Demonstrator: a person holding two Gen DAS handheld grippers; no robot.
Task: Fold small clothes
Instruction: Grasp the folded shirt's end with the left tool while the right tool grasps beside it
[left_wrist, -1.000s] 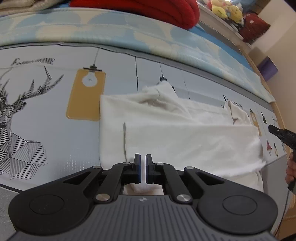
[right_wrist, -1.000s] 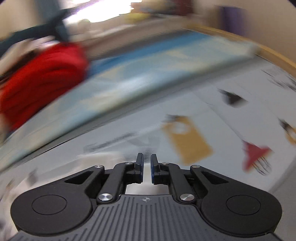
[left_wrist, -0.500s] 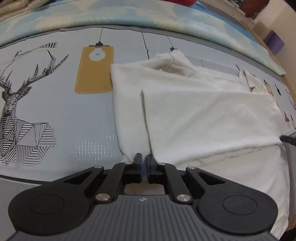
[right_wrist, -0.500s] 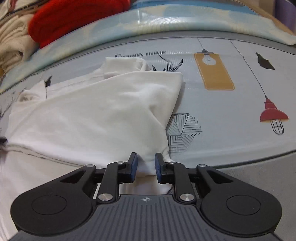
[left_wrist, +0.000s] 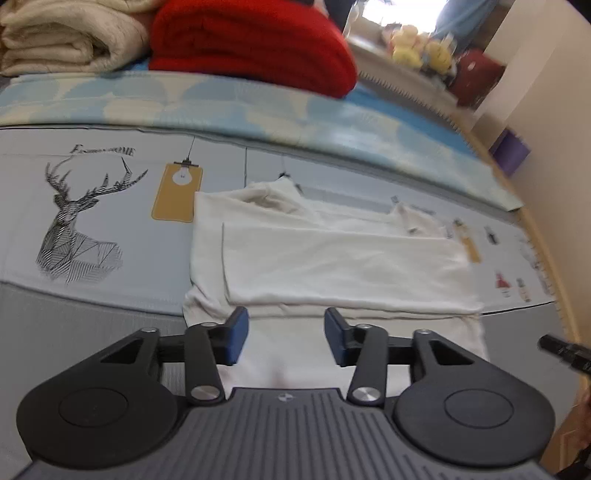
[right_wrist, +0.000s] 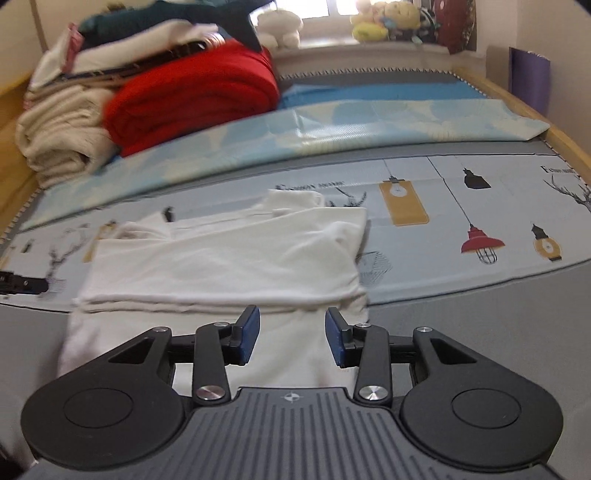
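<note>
A white garment (left_wrist: 343, 266) lies on the printed mat, its upper layer folded over toward me, with a crease line across its near part. It also shows in the right wrist view (right_wrist: 229, 266). My left gripper (left_wrist: 283, 334) is open and empty, hovering over the garment's near left edge. My right gripper (right_wrist: 292, 334) is open and empty, hovering over the garment's near right part. The tip of the other gripper shows at the right edge of the left view (left_wrist: 565, 352) and at the left edge of the right view (right_wrist: 22, 286).
A printed light-blue mat (left_wrist: 92, 206) with deer and lamp pictures covers the bed. A folded red blanket (right_wrist: 195, 99) and a cream blanket (right_wrist: 59, 136) are stacked behind, with more clothes on top. Plush toys (right_wrist: 384, 18) sit on the windowsill. A wooden bed rail (right_wrist: 528, 110) runs along the right.
Both grippers opened, letting go of the garment, and pulled back and up from it. The folded upper layer now lies flat on the garment.
</note>
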